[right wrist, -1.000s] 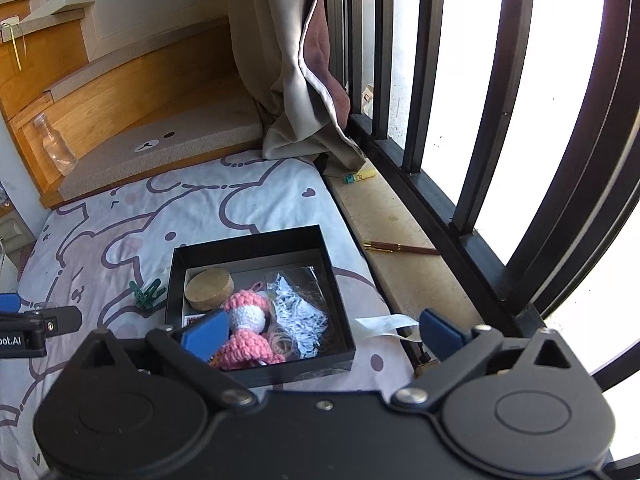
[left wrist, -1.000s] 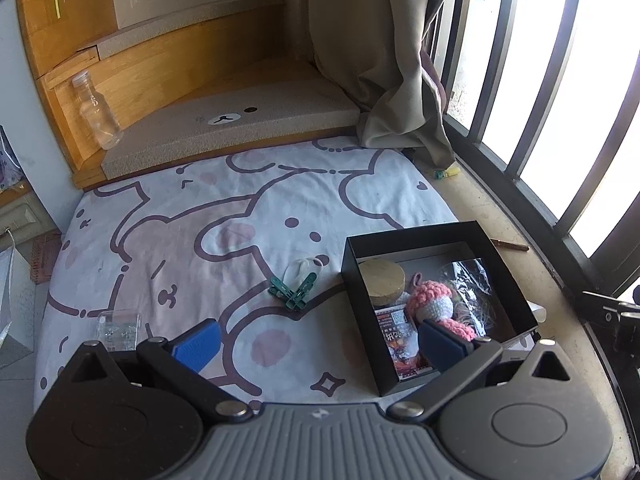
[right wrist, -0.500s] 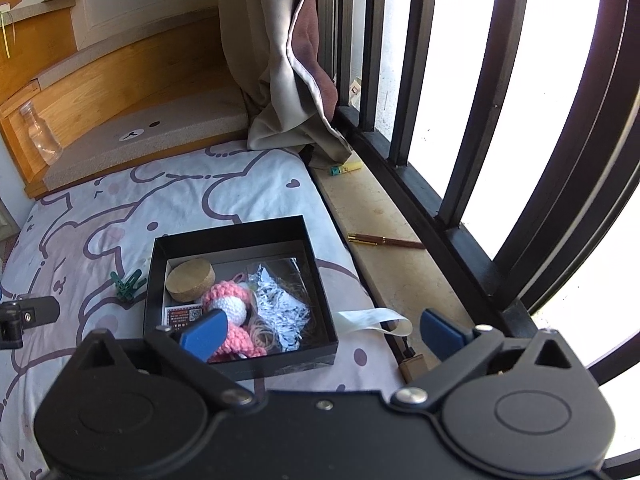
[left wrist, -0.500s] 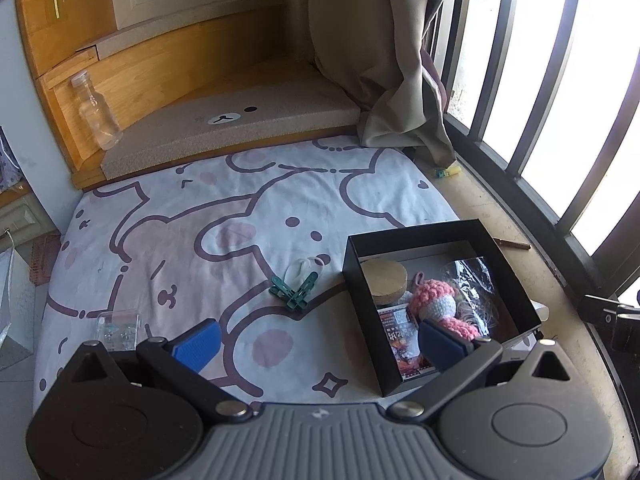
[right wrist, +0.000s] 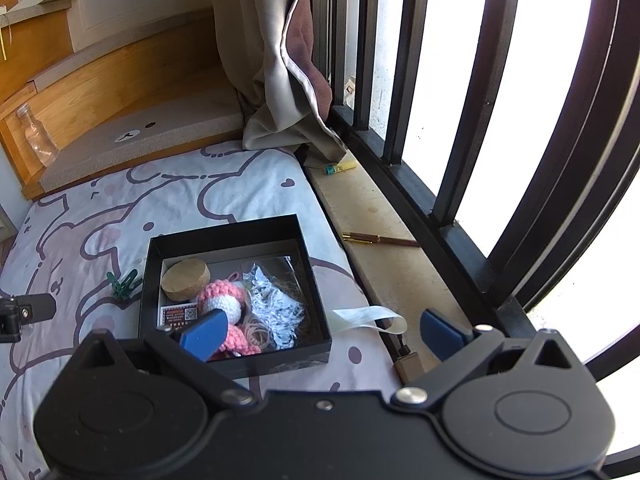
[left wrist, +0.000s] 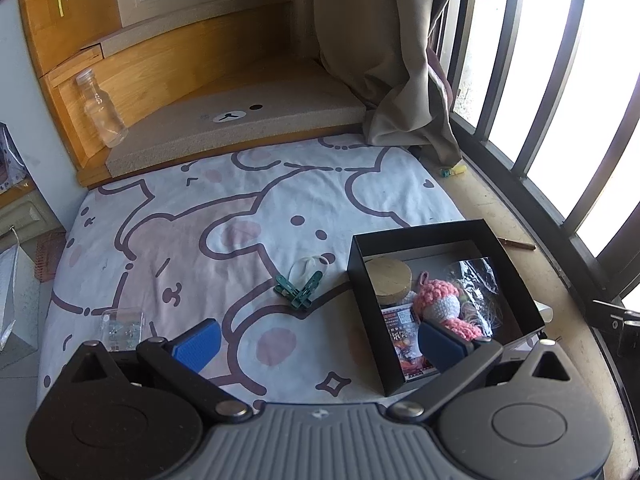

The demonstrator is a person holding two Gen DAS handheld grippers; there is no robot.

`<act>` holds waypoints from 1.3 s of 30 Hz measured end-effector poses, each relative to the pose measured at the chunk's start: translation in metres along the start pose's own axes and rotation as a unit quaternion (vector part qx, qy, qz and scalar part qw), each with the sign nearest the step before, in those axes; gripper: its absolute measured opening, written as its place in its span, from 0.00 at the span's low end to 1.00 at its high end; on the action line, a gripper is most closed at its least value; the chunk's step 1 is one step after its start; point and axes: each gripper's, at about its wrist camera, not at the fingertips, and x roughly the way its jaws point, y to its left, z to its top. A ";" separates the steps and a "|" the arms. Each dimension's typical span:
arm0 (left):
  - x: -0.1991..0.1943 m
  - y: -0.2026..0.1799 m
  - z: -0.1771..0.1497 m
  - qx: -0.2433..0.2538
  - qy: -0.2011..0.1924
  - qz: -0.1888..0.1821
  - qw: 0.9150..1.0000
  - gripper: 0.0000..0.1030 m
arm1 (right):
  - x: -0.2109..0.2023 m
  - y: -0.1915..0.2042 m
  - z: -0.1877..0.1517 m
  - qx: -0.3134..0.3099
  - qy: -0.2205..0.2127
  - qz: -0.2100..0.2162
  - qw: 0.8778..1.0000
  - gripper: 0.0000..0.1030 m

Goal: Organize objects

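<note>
A printed card (right wrist: 179, 314) inside the black box (right wrist: 224, 232) carries a QR code. Its red lettering is too small to read. No other text is legible.

Past the right gripper's (right wrist: 320, 330) right finger, a tan block (right wrist: 409, 366) sits half hidden, too unclear to identify.

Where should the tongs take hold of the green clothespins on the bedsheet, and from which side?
Probably from straight above, closing across the point where the green clothespins meet in a V. They lie flat on the bedsheet, with bare sheet on both sides, so the open left tongs have room.
</note>
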 end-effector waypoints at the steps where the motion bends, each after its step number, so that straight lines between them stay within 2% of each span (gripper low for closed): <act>1: 0.000 0.001 0.000 0.000 0.001 0.002 1.000 1.00 | 0.000 0.001 0.000 0.001 0.001 -0.001 1.000 1.00; 11: 0.000 0.034 -0.004 -0.022 0.002 0.036 0.999 1.00 | 0.009 0.024 0.005 -0.001 0.004 0.017 1.000 1.00; 23: -0.011 0.095 -0.010 -0.082 -0.012 0.066 0.994 1.00 | 0.015 0.079 0.015 -0.031 0.002 0.058 0.998 1.00; 33: -0.022 0.122 -0.019 -0.090 -0.019 0.099 0.991 1.00 | 0.015 0.121 0.020 -0.058 -0.009 0.103 0.993 1.00; 39: -0.032 0.147 -0.029 -0.104 -0.019 0.122 0.987 1.00 | 0.027 0.161 0.019 -0.086 0.003 0.121 0.989 1.00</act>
